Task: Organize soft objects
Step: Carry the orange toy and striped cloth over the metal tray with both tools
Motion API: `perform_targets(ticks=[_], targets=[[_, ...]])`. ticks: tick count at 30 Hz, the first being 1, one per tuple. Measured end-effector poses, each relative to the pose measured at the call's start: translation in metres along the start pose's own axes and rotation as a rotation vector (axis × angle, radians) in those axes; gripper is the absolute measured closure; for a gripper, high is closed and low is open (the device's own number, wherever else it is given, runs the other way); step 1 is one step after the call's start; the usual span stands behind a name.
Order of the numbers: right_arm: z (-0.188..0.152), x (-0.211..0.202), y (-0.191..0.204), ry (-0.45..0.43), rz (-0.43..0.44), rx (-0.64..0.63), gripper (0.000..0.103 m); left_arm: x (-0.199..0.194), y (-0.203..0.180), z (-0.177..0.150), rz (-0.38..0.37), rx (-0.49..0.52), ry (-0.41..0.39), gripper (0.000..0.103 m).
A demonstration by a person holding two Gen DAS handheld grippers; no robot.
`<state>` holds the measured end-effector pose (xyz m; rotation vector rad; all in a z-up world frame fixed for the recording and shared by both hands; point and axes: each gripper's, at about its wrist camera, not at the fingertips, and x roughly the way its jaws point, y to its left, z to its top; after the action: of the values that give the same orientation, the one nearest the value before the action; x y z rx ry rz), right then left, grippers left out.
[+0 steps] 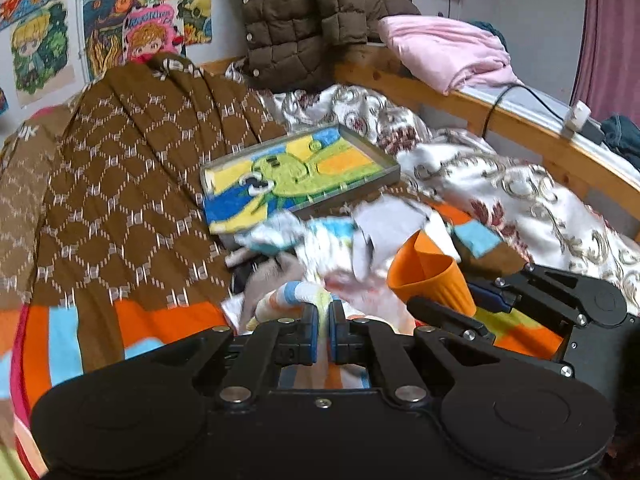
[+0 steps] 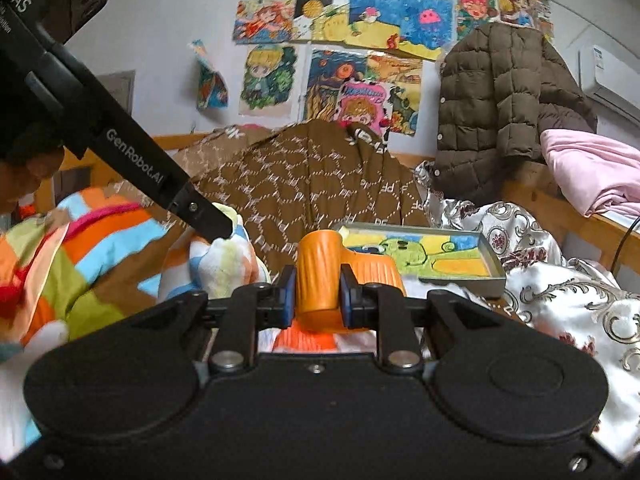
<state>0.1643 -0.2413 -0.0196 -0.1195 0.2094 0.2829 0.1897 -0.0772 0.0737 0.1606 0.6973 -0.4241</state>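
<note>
The left gripper (image 1: 324, 322) is clenched on a fold of a striped cloth (image 1: 296, 300) (white with blue, orange and pale yellow bands), its blue pads pressed nearly together with the fabric pinched between them. Just ahead of it lies a loose heap of small cloths (image 1: 344, 244) on the bed, and beyond that a shallow tray (image 1: 300, 168) holding a bright cartoon picture. To the left of this gripper a brown patterned blanket (image 1: 132, 184) rises in a mound.

The right gripper (image 2: 318, 294) is grasping an orange ribbed cup (image 2: 320, 280) of soft material, squeezed between the two pads so that its side folds outward to the right. The tray (image 2: 492, 264) sits just ahead and to the right of it. To its left, the tip of the other gripper touches the striped cloth (image 2: 224, 256). A white flowered quilt (image 2: 560, 300) spreads to the right, below a brown padded jacket (image 2: 500, 108) hanging against the wall.
</note>
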Motion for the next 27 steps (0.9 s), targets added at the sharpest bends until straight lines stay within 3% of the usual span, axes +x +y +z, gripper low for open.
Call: perform_targets(ticks=[9,14,21,27], targets=[[0.038,0.074,-0.05,-0.08,-0.043,0.146,0.088,0.029,0.028,0.074,0.024,-0.102,-0.114,0.098],[0.047,0.14,-0.086,-0.099,-0.047,0.318,0.088,0.069,0.05,0.113,0.054,-0.134,-0.168,0.098],[0.031,0.235,-0.129,-0.087,-0.029,0.518,0.088,0.152,0.091,0.149,0.057,-0.232,-0.222,0.098],[-0.005,0.295,-0.146,-0.027,-0.032,0.668,0.088,0.224,0.118,0.155,0.064,-0.329,-0.221,0.098]])
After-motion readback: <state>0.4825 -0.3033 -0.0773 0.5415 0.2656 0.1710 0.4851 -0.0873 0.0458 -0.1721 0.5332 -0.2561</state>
